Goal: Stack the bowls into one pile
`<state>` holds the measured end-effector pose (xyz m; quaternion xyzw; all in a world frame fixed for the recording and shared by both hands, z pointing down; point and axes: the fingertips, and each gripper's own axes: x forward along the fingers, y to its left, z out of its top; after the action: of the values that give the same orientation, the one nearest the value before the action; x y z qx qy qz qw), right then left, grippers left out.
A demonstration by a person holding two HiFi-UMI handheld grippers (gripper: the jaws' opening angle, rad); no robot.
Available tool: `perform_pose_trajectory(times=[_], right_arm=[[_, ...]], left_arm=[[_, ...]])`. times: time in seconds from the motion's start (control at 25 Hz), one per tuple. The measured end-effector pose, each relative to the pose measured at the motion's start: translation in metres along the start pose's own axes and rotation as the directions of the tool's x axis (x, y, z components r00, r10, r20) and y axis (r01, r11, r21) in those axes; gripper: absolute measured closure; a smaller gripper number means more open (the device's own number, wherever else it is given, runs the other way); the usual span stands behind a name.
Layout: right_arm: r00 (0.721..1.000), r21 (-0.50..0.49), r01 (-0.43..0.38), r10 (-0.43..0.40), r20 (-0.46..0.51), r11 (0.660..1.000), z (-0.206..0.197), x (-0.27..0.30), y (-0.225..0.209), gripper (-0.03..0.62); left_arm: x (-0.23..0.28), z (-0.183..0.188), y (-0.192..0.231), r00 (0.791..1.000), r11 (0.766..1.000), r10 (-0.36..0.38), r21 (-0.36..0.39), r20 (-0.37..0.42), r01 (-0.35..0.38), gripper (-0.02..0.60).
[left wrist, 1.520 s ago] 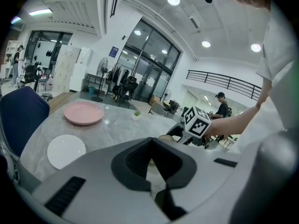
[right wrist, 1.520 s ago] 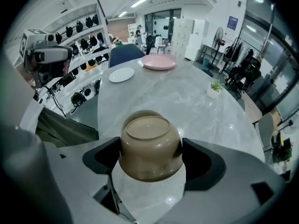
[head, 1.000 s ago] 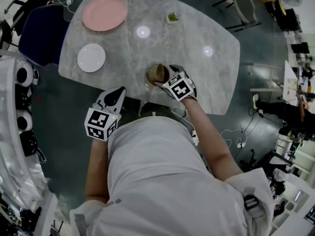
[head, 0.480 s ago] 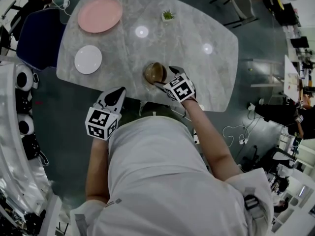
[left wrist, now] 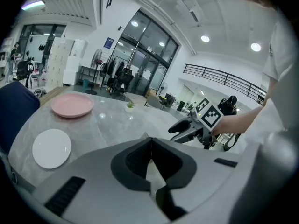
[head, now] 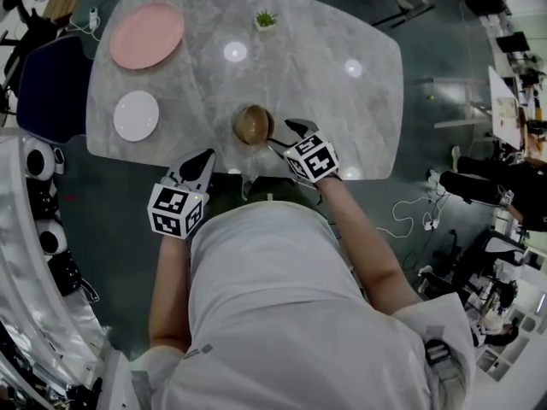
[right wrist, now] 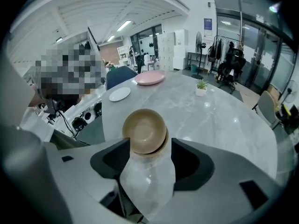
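Head view: two tan-brown bowls (head: 253,124) sit nested in one pile near the front edge of a grey, marble-patterned worktop (head: 342,118). Its polished surface throws back round spots of ceiling light, and its corners are rounded.

In the right gripper view the upper bowl is round, smooth and shallow, with a paler inside. The rim of the lower bowl peeks out as a thin crescent on its right.

The right gripper (head: 286,137) hangs just beside the pile, tilted downward. Its grey fingers (right wrist: 187,160) are spread and have just been closing. The bowls lie just past the tips, and nothing is pinched.

The left gripper (left wrist: 150,148) is held at the worktop's near edge, well left of the pile. Its fingers are pressed together at the tips, with nothing between them.

A flat, matte pink plate (head: 147,35) lies at the far left corner. A smaller, glossy white plate (head: 137,115) lies nearer the person, well apart from the bowls. A small green plant (head: 266,19) in a white pot stands near the far edge. A dark blue chair (head: 47,88) is drawn up at the left side.
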<state>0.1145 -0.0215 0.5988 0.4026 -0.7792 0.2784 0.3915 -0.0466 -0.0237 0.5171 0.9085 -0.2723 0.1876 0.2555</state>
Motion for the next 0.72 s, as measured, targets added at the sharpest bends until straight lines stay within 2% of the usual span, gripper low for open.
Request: perform_pose_trajectory(times=[0.28, 0.72], right_arm=[[0.999, 0.075, 0.03, -0.032, 0.025, 0.997, -0.022, -0.017, -0.009, 0.345], [0.993, 0.228, 0.092, -0.106, 0.049, 0.969, -0.066, -0.048, -0.021, 0.356]], left_arm=[[0.03, -0.005, 0.002, 0.999, 1.0, -0.013, -0.015, -0.046, 0.012, 0.581], [0.077, -0.018, 0.003, 0.988, 0.999, -0.032, -0.01, -0.149, 0.031, 0.581]])
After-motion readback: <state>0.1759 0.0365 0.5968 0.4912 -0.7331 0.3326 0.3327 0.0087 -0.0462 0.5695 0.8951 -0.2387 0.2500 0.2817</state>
